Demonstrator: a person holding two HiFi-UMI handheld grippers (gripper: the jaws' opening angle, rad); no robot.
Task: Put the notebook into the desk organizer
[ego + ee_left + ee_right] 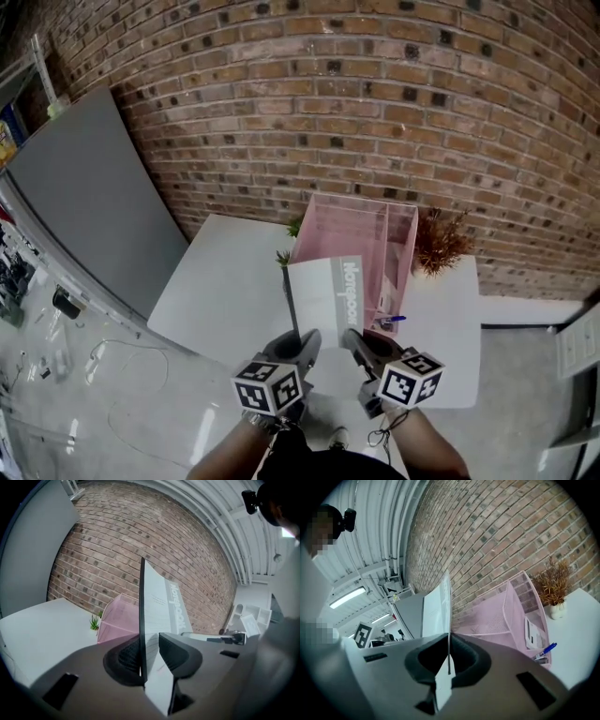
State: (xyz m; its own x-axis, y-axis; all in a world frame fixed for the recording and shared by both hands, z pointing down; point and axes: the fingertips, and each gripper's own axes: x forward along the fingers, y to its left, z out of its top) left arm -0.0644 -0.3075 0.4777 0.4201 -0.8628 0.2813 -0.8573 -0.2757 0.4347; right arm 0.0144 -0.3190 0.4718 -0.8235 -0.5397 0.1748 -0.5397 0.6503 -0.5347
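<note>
Mesh, pink and boxy: the organizer (330, 232) stands on the white table (220, 281), close against the brick wall (375, 103). A blue pen (393, 320) pokes out of its near right corner. A dried brown plant (439, 242) sits just to the organizer's right, and a little green plant (284, 256) sits at its left front corner.

The notebook (324, 295) is held up off the table on the person's side of the organizer. It stands nearly on edge, and from the head view its top edge overlaps the organizer's front wall. I cannot tell whether the two touch. Its cover is pale grey-white, with a darker grey band down one side carrying white lettering that runs lengthwise. The left gripper view shows a thin dark edge and faint ruled lines on the face turned toward the camera.

Both claws meet the notebook at its lower end, the end farthest from the organizer. The left claw (150, 645) has its jaws apart. The notebook stands between them, its dark edge against the left pad, with a clear gap to the other pad. The right claw (449, 657) is pinched tight on the thin lower edge of the notebook.
</note>
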